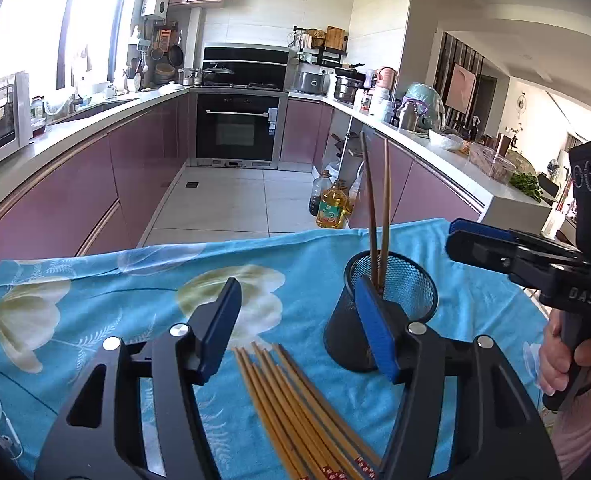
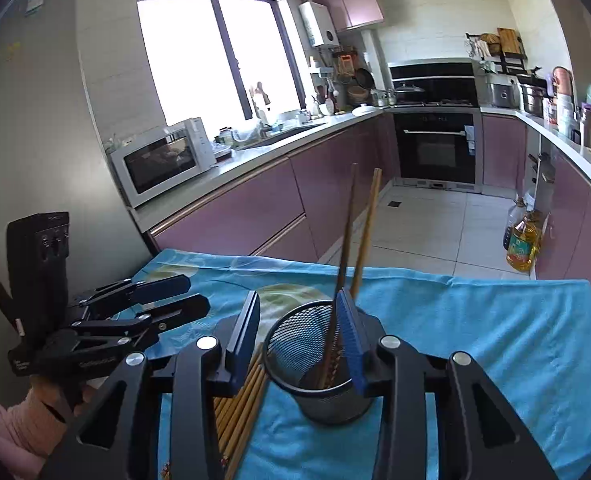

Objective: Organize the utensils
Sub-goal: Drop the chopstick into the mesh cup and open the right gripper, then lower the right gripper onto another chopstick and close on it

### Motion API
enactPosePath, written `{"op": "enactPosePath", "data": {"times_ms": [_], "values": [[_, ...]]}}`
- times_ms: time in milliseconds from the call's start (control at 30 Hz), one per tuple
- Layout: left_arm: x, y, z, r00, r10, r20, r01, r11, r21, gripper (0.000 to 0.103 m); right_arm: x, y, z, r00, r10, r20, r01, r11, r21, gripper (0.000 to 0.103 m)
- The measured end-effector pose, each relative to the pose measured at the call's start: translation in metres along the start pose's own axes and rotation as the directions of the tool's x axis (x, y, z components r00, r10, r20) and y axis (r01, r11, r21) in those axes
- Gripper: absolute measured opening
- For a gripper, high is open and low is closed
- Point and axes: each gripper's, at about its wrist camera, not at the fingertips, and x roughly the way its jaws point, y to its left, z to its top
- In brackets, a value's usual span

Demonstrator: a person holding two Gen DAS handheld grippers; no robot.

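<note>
While I hold my left hand-held gripper (image 1: 297,320) and right hand-held gripper (image 2: 299,328) released, grasping nothing, two chopsticks (image 1: 377,216) stand in one black mesh cup (image 1: 407,292) on the table (image 1: 95,288); beside it lies a bundle of chopsticks (image 1: 295,408), count unclear.

Left gripper (image 1: 297,322) and right gripper (image 2: 301,338) both angle downward, fingers apart, empty

Two chopsticks (image 1: 377,216) stand in one mesh cup (image 1: 391,312); two oil bottles (image 1: 331,206).
</note>
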Motion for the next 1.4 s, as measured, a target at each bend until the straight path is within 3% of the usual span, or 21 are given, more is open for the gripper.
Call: {"op": "enactPosePath", "data": {"times_ms": [167, 333, 467, 800, 1400], "values": [[-0.006, 0.015, -0.036, 0.996, 0.049, -0.072, -0.047, 0.999, 0.024, 0.061, 0.003, 0.026, -0.030, 0.996, 0.056, -0.071, -0.059, 0.997, -0.045, 0.044], [0.008, 0.030, -0.078, 0.976, 0.040, -0.213, -0.041, 0.999, 0.000, 0.060, 0.037, 0.040, -0.068, 0.979, 0.020, -0.204, -0.034, 0.997, -0.067, 0.044], [0.019, 0.035, -0.098, 0.962, 0.047, -0.269, -0.049, 0.999, 0.000, 0.058, 0.060, 0.040, -0.089, 0.962, 0.001, -0.273, -0.011, 0.999, -0.038, 0.044], [0.027, 0.030, -0.111, 0.948, 0.060, -0.313, -0.056, 0.998, 0.022, 0.056, 0.073, 0.039, -0.109, 0.947, -0.039, -0.320, 0.034, 0.999, -0.019, 0.043], [0.026, 0.033, -0.113, 0.944, 0.062, -0.323, -0.055, 0.998, 0.029, 0.056, 0.078, 0.045, -0.115, 0.935, -0.084, -0.345, 0.067, 0.996, -0.059, 0.041]]}}
